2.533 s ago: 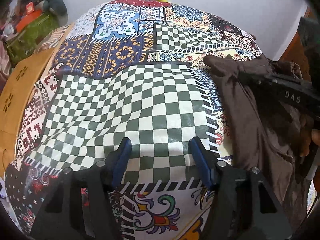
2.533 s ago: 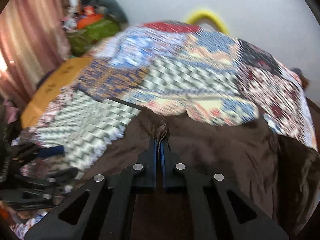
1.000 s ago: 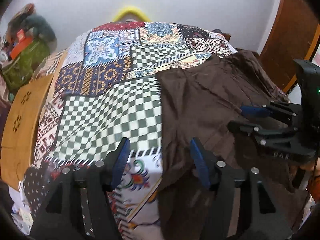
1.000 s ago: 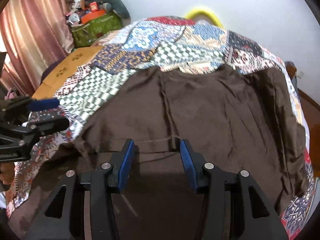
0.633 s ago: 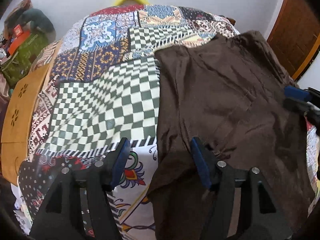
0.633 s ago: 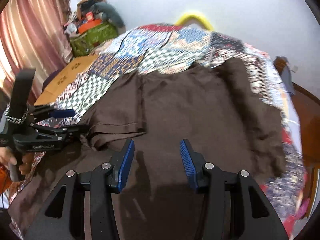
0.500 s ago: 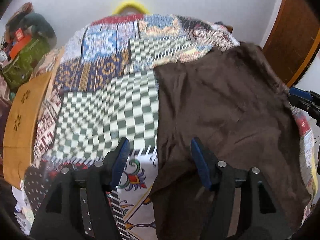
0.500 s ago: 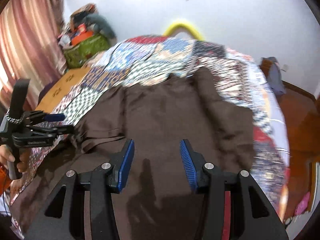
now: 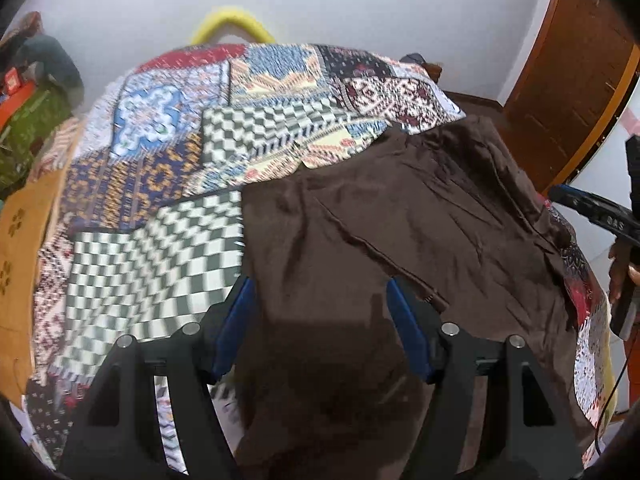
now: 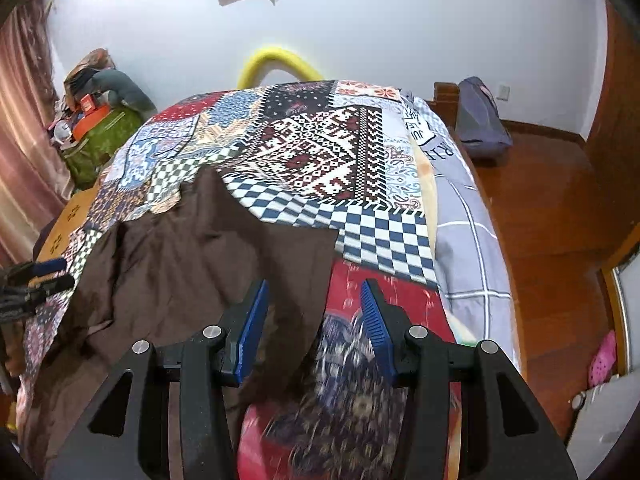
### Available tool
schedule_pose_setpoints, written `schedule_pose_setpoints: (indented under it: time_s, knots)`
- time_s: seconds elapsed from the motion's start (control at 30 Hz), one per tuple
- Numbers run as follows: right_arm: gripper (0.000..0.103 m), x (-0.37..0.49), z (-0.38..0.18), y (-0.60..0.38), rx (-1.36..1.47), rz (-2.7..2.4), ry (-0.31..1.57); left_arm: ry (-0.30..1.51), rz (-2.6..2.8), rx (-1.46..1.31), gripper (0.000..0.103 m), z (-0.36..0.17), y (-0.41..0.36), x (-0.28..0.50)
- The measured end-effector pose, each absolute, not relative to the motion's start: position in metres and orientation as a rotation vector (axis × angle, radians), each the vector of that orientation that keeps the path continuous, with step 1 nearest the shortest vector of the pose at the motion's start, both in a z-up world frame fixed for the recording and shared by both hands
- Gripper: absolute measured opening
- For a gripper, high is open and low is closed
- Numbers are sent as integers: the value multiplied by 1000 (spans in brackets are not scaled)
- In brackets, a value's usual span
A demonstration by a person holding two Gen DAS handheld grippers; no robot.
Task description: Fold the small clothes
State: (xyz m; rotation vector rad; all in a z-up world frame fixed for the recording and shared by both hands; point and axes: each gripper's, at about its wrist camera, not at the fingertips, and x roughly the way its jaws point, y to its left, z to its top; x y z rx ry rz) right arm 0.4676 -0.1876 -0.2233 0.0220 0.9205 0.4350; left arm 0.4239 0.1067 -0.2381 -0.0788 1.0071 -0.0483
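A dark brown garment (image 9: 420,232) lies spread on the patchwork bedspread (image 9: 168,168). It also shows in the right wrist view (image 10: 192,264), at the left. My left gripper (image 9: 320,304) is open and empty, hovering over the garment's near left part. My right gripper (image 10: 314,304) is open and empty, over the garment's right edge where it meets the red patch of the bedspread (image 10: 384,216). The right gripper shows at the far right of the left wrist view (image 9: 588,208). The left gripper shows at the left edge of the right wrist view (image 10: 36,276).
A wooden board (image 9: 16,248) lies along the bed's left side. A pile of bags and clothes (image 10: 100,120) sits at the far left corner. A yellow hoop (image 10: 276,60) stands behind the bed. A wooden floor (image 10: 552,208) and a grey bag (image 10: 480,120) are to the right.
The right gripper let go of the garment, which now lies spread out. It has swung right to the garment's right edge. The left gripper has moved right, over the garment's left part.
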Motion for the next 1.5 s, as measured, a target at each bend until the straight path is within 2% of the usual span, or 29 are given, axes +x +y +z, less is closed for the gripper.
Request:
schedule_pose_setpoints:
  time_s: [0.23, 0.3, 0.33, 0.37, 0.43, 0.7, 0.9, 1.33, 1.4, 1.47, 1.5]
  knots:
    - [44, 498, -247, -178, 37, 442, 972, 1017, -64, -41, 65, -260, 98, 431]
    - [33, 498, -247, -178, 52, 459, 951, 1014, -64, -38, 65, -260, 99, 430]
    - [18, 497, -245, -177, 50, 458, 940, 1014, -64, -41, 65, -260, 99, 430]
    - [9, 496, -242, -177, 41, 457, 930, 1015, -61, -43, 65, -261, 100, 431]
    - [6, 493, -237, -176, 22, 457, 913, 1017, -58, -51, 65, -260, 101, 432]
    - [5, 471, -177, -182, 48, 482, 801, 965, -23, -35, 65, -235, 102, 419]
    - [5, 453, -138, -151, 28, 579, 752, 940, -9, -23, 65, -216, 105, 403]
    - [8, 445, -207, -29, -66, 732, 926, 953, 24, -2, 65, -212, 125, 376]
    - [11, 444, -213, -21, -86, 745, 968, 961, 27, -2, 65, -213, 127, 375]
    - [23, 440, -210, -20, -95, 753, 979, 963, 30, -3, 65, -213, 127, 375]
    - [25, 437, -204, -24, -89, 760, 961, 963, 30, -4, 65, -213, 127, 375]
